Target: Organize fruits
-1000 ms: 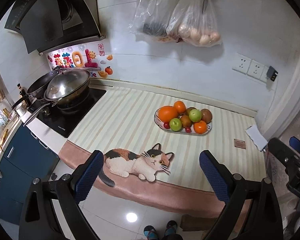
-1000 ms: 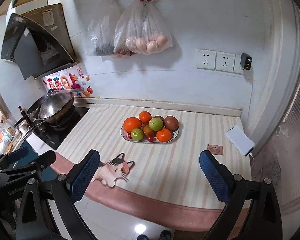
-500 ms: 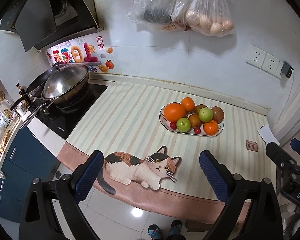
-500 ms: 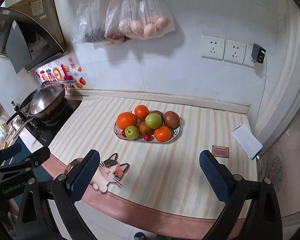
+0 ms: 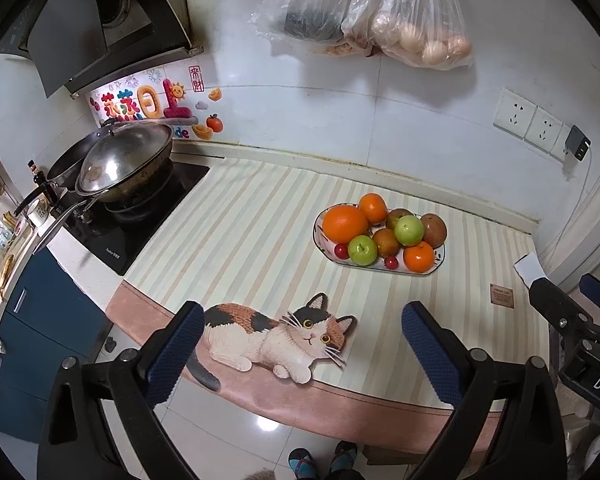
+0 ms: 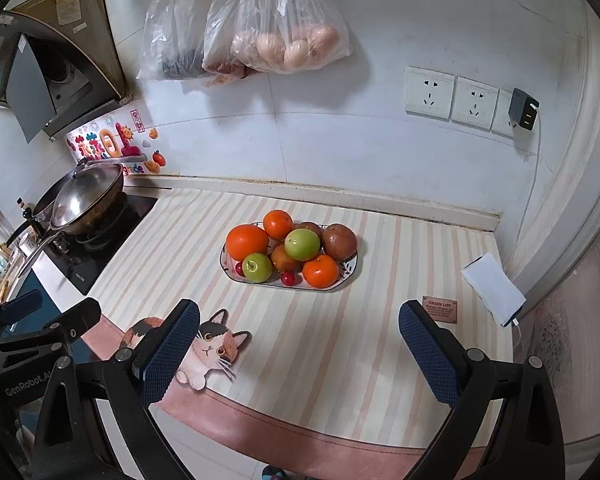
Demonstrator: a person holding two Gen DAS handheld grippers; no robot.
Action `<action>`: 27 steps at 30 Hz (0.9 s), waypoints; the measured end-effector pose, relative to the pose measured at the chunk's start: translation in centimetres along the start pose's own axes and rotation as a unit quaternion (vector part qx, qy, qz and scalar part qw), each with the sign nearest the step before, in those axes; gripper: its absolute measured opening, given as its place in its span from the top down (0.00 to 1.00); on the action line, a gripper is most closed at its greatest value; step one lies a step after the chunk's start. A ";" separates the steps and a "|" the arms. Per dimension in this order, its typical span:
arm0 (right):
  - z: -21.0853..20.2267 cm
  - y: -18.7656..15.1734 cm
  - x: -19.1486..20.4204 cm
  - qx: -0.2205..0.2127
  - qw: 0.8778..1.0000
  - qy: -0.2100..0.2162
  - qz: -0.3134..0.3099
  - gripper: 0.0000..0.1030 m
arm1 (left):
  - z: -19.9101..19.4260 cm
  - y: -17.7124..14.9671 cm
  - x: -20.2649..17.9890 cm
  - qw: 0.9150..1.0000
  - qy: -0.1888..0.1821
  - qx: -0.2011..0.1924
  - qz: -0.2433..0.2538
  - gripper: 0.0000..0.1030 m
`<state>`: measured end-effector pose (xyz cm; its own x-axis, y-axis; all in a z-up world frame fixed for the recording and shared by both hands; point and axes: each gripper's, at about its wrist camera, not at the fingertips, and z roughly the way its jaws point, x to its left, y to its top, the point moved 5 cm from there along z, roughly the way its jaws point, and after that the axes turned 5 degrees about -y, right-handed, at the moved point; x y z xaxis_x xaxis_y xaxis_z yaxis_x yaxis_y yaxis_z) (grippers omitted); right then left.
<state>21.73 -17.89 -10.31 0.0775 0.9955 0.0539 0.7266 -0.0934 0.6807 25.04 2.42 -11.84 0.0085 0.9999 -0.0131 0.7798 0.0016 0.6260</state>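
Note:
An oval white plate (image 5: 436, 270) (image 6: 350, 272) stands on the striped counter mat, heaped with fruit: a large orange (image 5: 345, 223) (image 6: 247, 241), smaller oranges, two green apples (image 5: 362, 249) (image 6: 257, 267), brown fruits and small red ones. My left gripper (image 5: 302, 344) is open and empty, above the counter's front edge, well short of the plate. My right gripper (image 6: 300, 344) is open and empty, also short of the plate. Each gripper shows at the edge of the other's view.
A lidded wok (image 5: 124, 160) sits on a black cooktop at the left. A white box (image 6: 492, 288) and a small brown tag (image 6: 440, 309) lie at the counter's right. Plastic bags (image 6: 276, 36) hang on the wall above. A cat picture (image 5: 276, 336) marks the mat's front.
Both grippers have moved forward and down toward the counter; the plate of fruit now looks closer and larger. Both stay open.

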 end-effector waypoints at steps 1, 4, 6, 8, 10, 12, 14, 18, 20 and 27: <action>0.0 0.1 0.0 -0.001 1.000 -0.001 -0.001 0.00 | -0.1 0.1 -0.1 1.000 0.000 -0.003 0.000 0.01; 0.0 0.2 -0.1 -0.002 1.000 -0.002 -0.002 0.00 | -0.1 0.2 -0.2 1.000 0.000 -0.005 -0.001 0.01; -0.1 0.2 -0.1 -0.002 1.000 -0.003 -0.002 0.00 | -0.1 0.3 -0.2 1.000 0.001 -0.006 -0.002 0.01; -0.1 0.3 -0.1 -0.002 1.000 -0.002 -0.002 0.00 | -0.1 0.3 -0.2 1.000 0.002 -0.006 -0.002 0.01; -0.1 0.2 -0.1 -0.002 1.000 -0.002 -0.002 0.00 | -0.1 0.3 -0.3 1.000 0.001 -0.006 -0.004 0.01; -0.2 0.3 -0.1 -0.003 1.000 -0.002 -0.004 0.00 | -0.2 0.3 -0.3 1.000 0.002 -0.010 -0.006 0.01; -0.2 0.4 -0.1 -0.002 1.000 -0.001 -0.004 0.00 | -0.2 0.3 -0.4 1.000 0.003 -0.010 -0.006 0.01; -0.3 0.4 -0.1 -0.001 1.000 0.001 -0.005 0.00 | -0.4 0.3 -0.5 1.000 0.005 -0.011 -0.004 0.01; -0.3 0.4 0.0 -0.002 1.000 0.001 -0.006 0.00 | -0.4 0.3 -0.5 1.000 0.006 -0.010 -0.004 0.01; -0.3 0.3 0.0 -0.001 1.000 0.000 -0.005 0.00 | -0.5 0.3 -0.4 1.000 0.008 -0.011 -0.003 0.01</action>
<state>21.77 -17.93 -9.88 0.0702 0.9964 0.0484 0.7254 -0.0842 0.6832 24.95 2.01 -11.26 -0.0063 1.0000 -0.0048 0.7659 0.0080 0.6429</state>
